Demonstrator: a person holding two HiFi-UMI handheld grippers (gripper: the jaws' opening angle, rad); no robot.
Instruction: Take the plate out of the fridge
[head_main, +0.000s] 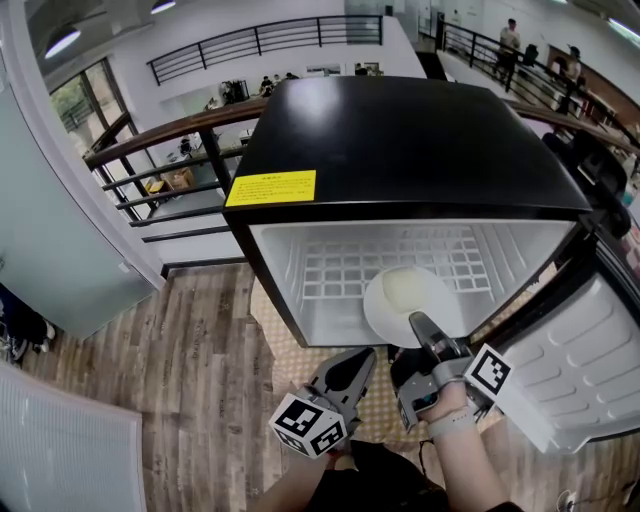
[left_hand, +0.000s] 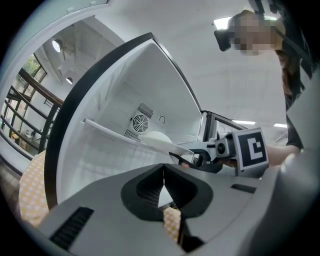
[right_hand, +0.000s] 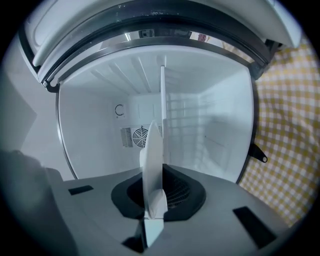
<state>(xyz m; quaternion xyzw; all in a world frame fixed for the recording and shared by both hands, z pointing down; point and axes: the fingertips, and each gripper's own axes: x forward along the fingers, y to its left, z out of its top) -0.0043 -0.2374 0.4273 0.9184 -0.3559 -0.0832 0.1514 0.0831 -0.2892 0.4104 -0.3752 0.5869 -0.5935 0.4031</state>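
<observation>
1. Round white plate (head_main: 405, 300) sits at the front of the open compartment of the small black-topped fridge (head_main: 400, 140). It lies over the near edge of the white wire shelf (head_main: 380, 262); whether it touches that shelf I cannot tell.
2. Pinching the plate's rim at about 5 o'clock in the head view is the right gripper (head_main: 420, 322), its jaws pressed onto the rim from both faces.
3. From the right gripper view, the plate (right_hand: 152, 155) stands edge-on between the jaws of the right gripper (right_hand: 152, 212) and runs toward 12 o'clock. The round fan vent (right_hand: 132, 136) in the fridge's back wall is at 11 o'clock of it.
4. Just outside the fridge, at 7 o'clock of the plate and beside the right gripper, is the left gripper (head_main: 362, 360). Its own view shows the left gripper (left_hand: 164, 186) with jaws pressed together and nothing between them.
5. Also in that view, the plate (left_hand: 157, 139) lies nearly flat at 12 o'clock of the jaws, with the right gripper (left_hand: 176, 153) clamped on its near rim from 3 o'clock.
6. At 4 o'clock of the plate the white-lined fridge door (head_main: 590, 370) hangs open; a rectangular yellow label (head_main: 270, 188) is on the fridge's top at 10 o'clock.
7. Under the fridge lies a yellow-and-white checked mat (right_hand: 290, 140), on a grey-brown wooden plank floor (head_main: 190, 370).
</observation>
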